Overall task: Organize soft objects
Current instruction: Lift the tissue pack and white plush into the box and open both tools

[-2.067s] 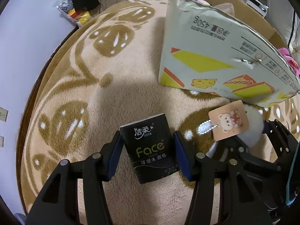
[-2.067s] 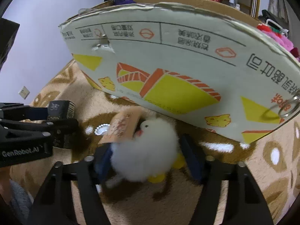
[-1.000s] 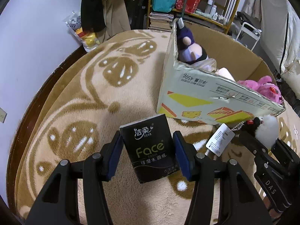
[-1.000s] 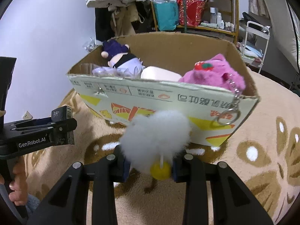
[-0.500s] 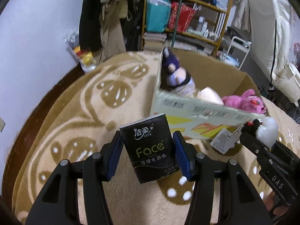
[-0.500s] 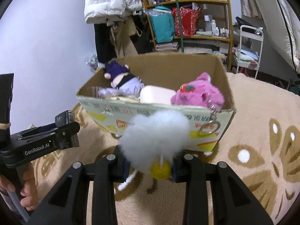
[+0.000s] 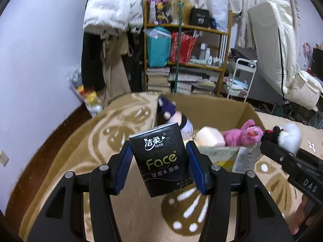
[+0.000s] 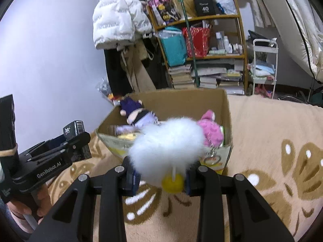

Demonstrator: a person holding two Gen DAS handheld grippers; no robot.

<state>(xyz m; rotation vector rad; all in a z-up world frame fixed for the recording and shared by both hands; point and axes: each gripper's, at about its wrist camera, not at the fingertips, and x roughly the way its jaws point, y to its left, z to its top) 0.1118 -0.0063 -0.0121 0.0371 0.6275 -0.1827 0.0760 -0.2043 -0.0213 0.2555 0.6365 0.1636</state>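
Observation:
My left gripper [image 7: 159, 167] is shut on a black "Face" tissue pack [image 7: 161, 159] and holds it in the air in front of the open cardboard box [image 7: 210, 104]. My right gripper [image 8: 161, 175] is shut on a fluffy white plush toy [image 8: 167, 143] with yellow feet, also raised before the box [image 8: 181, 98]. The plush also shows in the left wrist view [image 7: 288, 137] with a hanging paper tag. The box holds a purple doll [image 8: 135, 111], a pink plush [image 8: 212, 129] and a pale round cushion [image 7: 210, 138].
The box stands on a beige carpet with brown pattern [image 8: 272, 141]. Behind it stand a cluttered wooden shelf [image 7: 187, 60], hanging coats [image 7: 109, 40], a white trolley [image 8: 264, 68] and a lavender wall [image 7: 40, 50]. A snack bag [image 7: 88, 98] lies by the wall.
Both grippers have risen from the carpet with their objects. The box's inside, hidden at first behind its front wall, now shows from above, and the room behind has come into view.

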